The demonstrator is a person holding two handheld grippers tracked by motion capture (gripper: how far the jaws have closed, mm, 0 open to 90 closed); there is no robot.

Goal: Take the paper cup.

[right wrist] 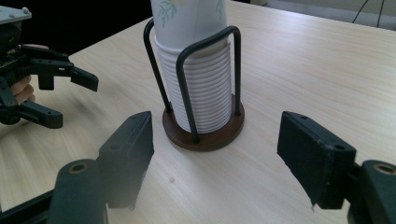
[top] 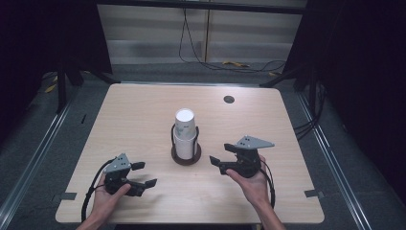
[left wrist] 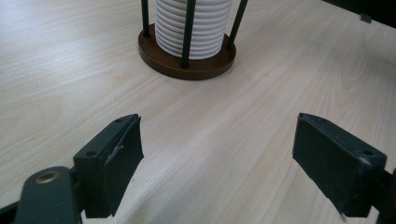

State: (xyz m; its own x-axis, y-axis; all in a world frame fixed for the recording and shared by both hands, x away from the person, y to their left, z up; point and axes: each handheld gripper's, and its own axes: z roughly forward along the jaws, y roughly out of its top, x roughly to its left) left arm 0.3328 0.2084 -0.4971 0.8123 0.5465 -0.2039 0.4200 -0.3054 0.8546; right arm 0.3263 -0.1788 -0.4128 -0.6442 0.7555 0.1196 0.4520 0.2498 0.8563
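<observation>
A: Nearest the table's (top: pixel 143 110) front edge, what's there?

B: Two grippers, one per hand. Left gripper (top: pixel 143 174) low at the front left, jaws spread wide, nothing between them. Right gripper (top: pixel 219 162) at the front right, jaws also spread, empty. Both point inward at the middle.

A: Room between them?

B: Bare wood between the two, and bare wood from each to the holder.

A: Containers?

B: One cup holder (top: pixel 186 154), round brown base with thin black wire loops standing up from it, about mid-table. Inside it one stack of white paper cups (top: pixel 185 129), nested, rims ribbed one over another. Top cup sticks up above the loops; the right gripper view shows a green leaf print on it. Can't count the cups exactly.

A: Farther back?

B: Open tabletop behind the holder, one small dark round disc (top: pixel 229 99) near the far right edge. Left and right sides bare too.
</observation>
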